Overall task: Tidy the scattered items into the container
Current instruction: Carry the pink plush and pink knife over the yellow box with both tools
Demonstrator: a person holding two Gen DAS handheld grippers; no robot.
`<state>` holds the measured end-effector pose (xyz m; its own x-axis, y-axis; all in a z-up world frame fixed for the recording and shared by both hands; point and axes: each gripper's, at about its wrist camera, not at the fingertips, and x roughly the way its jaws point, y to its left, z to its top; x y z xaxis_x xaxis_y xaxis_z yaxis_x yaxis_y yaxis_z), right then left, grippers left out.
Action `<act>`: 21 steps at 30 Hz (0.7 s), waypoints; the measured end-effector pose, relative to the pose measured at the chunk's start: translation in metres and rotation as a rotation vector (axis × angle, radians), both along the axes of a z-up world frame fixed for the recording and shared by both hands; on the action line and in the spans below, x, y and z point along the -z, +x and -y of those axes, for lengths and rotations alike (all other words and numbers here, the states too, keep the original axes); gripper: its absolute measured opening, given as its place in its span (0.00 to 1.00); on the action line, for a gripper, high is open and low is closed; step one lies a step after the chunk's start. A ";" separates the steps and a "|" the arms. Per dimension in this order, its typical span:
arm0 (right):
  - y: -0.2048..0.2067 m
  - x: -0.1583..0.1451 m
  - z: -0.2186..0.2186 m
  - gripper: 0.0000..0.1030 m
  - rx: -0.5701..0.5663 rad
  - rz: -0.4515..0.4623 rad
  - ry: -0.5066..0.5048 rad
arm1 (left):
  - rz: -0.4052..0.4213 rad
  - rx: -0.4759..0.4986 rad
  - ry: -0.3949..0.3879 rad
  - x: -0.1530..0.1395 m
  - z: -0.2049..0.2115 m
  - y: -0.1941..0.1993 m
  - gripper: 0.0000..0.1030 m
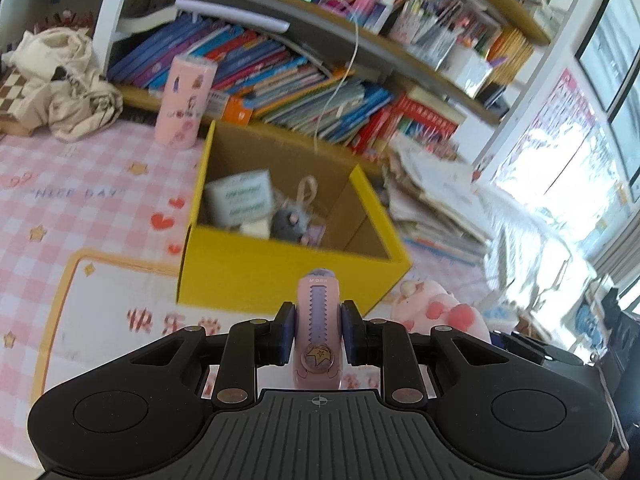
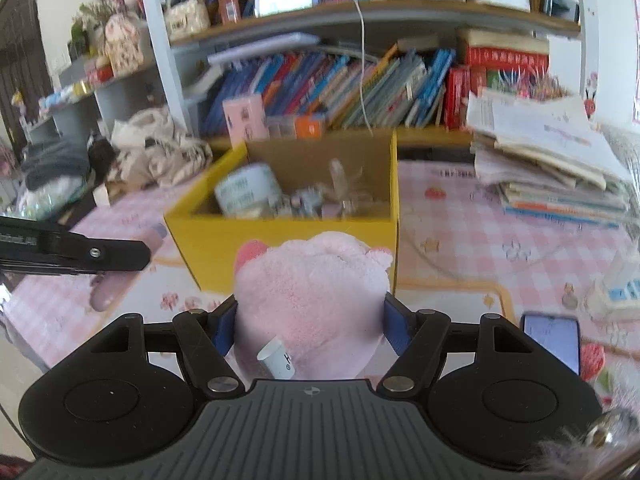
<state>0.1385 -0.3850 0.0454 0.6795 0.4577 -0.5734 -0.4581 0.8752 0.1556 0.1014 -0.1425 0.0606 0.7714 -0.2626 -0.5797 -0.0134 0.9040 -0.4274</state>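
Observation:
My left gripper point(image 1: 318, 330) is shut on a pink utility knife point(image 1: 318, 320) and holds it above the table, just before the near wall of the yellow box point(image 1: 280, 276). The box holds a white tape roll point(image 1: 240, 196), a grey plush keychain point(image 1: 290, 222) and small items. My right gripper point(image 2: 312, 326) is shut on a pink plush toy point(image 2: 312, 288), also in front of the box point(image 2: 288, 240). The left gripper point(image 2: 80, 254) with the knife point(image 2: 110, 288) shows at the left of the right wrist view. The plush point(image 1: 436, 308) shows at the right of the left wrist view.
A pink checked cloth point(image 1: 60, 200) covers the table. A pink tumbler point(image 1: 184, 100) stands behind the box. Cream cloth bags point(image 1: 60, 80) lie far left. A stack of books and papers point(image 2: 552, 160) lies right. A phone point(image 2: 552, 340) lies near right. Bookshelves point(image 2: 340, 76) stand behind.

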 end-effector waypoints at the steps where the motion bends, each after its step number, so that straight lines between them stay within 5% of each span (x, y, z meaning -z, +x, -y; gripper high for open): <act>1: 0.001 -0.005 -0.001 0.66 -0.005 0.017 0.006 | 0.012 0.004 -0.005 -0.003 -0.001 0.003 0.22; 9: 0.022 -0.035 -0.018 0.66 -0.026 0.132 -0.005 | 0.070 0.056 -0.023 -0.015 -0.003 0.045 0.22; 21: 0.109 -0.038 -0.049 0.66 -0.014 0.137 -0.055 | 0.066 0.107 0.021 -0.014 -0.023 0.126 0.22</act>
<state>0.2471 -0.3358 0.0835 0.7469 0.4381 -0.5002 -0.4841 0.8740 0.0426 0.2271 -0.1191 0.0744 0.7761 -0.3341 -0.5348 0.1113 0.9074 -0.4053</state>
